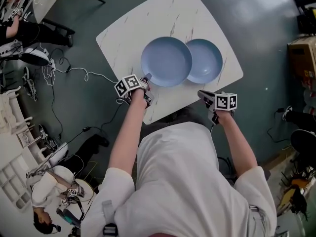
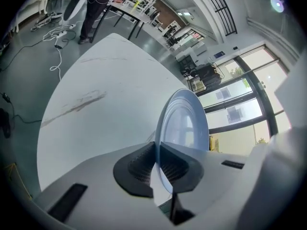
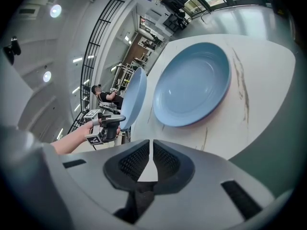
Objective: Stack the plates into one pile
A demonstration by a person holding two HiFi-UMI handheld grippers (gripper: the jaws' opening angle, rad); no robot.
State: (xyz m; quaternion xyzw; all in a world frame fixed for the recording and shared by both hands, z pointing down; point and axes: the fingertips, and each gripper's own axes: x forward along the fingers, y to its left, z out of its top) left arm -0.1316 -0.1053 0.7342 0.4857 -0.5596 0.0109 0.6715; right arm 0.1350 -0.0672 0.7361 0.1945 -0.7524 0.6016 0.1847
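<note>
The resting plate (image 1: 206,60), light blue, lies flat on the white marble-patterned table (image 1: 148,19). Just to its left, the raised plate (image 1: 166,61), also light blue, hangs tilted off the tabletop. In the head view the raised plate's right rim reaches over the resting plate's left rim, but whether the two touch cannot be told. The left gripper (image 1: 146,78) is clamped on the raised plate's near rim, on the side away from the resting plate, with the thin edge pinched between its ribbed pads (image 2: 136,164). The right gripper (image 1: 201,94) hovers on the resting plate's near side, over the table's edge, its jaws closed together with nothing between them.
</note>
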